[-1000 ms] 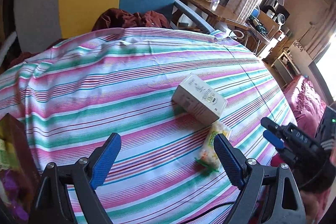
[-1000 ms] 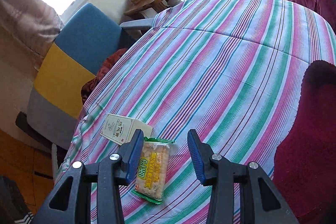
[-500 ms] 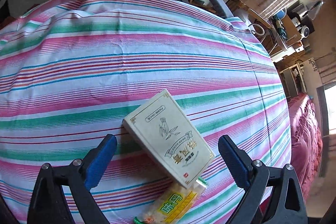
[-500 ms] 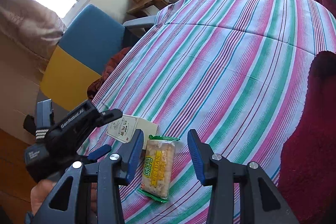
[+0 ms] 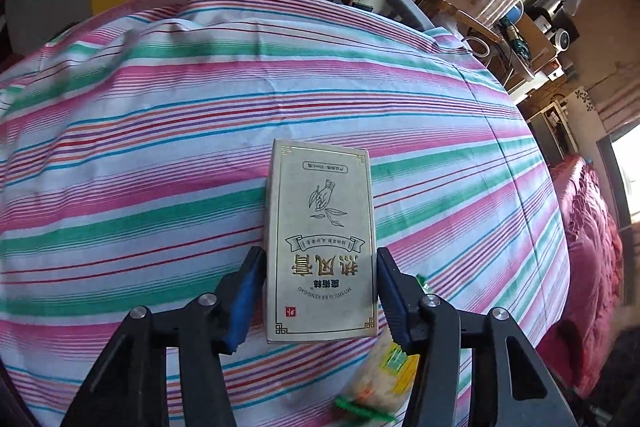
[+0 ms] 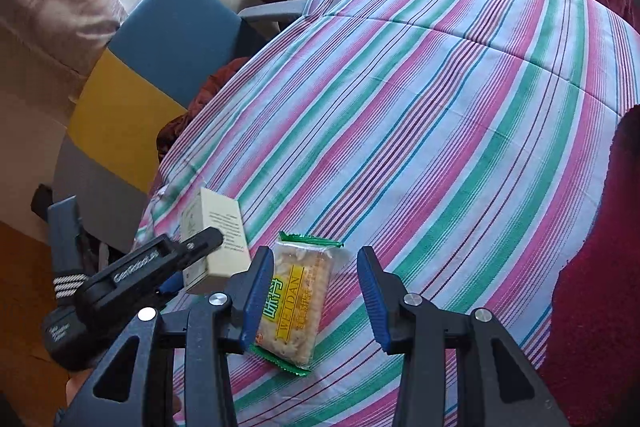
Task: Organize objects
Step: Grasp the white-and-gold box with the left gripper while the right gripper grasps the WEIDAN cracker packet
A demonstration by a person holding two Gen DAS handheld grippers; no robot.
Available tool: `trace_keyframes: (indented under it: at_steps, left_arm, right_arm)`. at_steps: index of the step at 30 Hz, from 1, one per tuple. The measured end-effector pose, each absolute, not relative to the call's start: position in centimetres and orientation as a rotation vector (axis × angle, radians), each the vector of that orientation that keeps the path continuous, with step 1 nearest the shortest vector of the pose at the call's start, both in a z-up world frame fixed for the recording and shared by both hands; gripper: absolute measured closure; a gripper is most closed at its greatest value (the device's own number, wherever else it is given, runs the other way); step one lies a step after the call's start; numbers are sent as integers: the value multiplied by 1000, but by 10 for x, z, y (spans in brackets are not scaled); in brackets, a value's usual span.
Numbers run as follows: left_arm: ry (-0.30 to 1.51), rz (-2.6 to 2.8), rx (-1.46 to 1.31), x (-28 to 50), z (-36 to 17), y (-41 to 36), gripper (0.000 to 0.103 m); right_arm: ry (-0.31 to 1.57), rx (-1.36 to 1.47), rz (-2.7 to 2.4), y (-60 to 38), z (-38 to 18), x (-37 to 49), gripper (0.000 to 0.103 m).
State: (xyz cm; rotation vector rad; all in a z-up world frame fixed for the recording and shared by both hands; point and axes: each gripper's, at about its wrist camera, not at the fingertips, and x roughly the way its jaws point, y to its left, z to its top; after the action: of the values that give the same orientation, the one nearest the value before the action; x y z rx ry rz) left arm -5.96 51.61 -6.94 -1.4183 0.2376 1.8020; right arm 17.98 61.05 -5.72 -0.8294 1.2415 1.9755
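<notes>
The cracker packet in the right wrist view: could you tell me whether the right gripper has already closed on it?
No. The right gripper is open, its blue pads either side of the cracker packet, which lies flat on the striped cloth.

Cream carton: gold Chinese title, upside down in left wrist view, with Latin line "MO SHU SI REFENG GAO"; the small line at its far end reads roughly "50ml". Biscuit packet: "WEIDAN" on the yellow band, beside a green Chinese character. Left tool arm: white lettering, blurred, unreadable.
</notes>
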Motion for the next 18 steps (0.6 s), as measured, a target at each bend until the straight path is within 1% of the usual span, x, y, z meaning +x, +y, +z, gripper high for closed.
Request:
trace_keyframes:
  at_steps: [3, 10, 18]
  left_arm:
    - [290, 1832, -1369, -58, -69, 482, 48]
    - [271, 1880, -1306, -41, -59, 415, 48]
    - [222, 1980, -1200, -26, -35, 348, 48]
  right_arm:
    - [1197, -906, 1974, 607, -61, 168, 59]
    - [1129, -1118, 2003, 592, -77, 136, 59]
    - [1035, -1170, 1972, 586, -77, 120, 58]
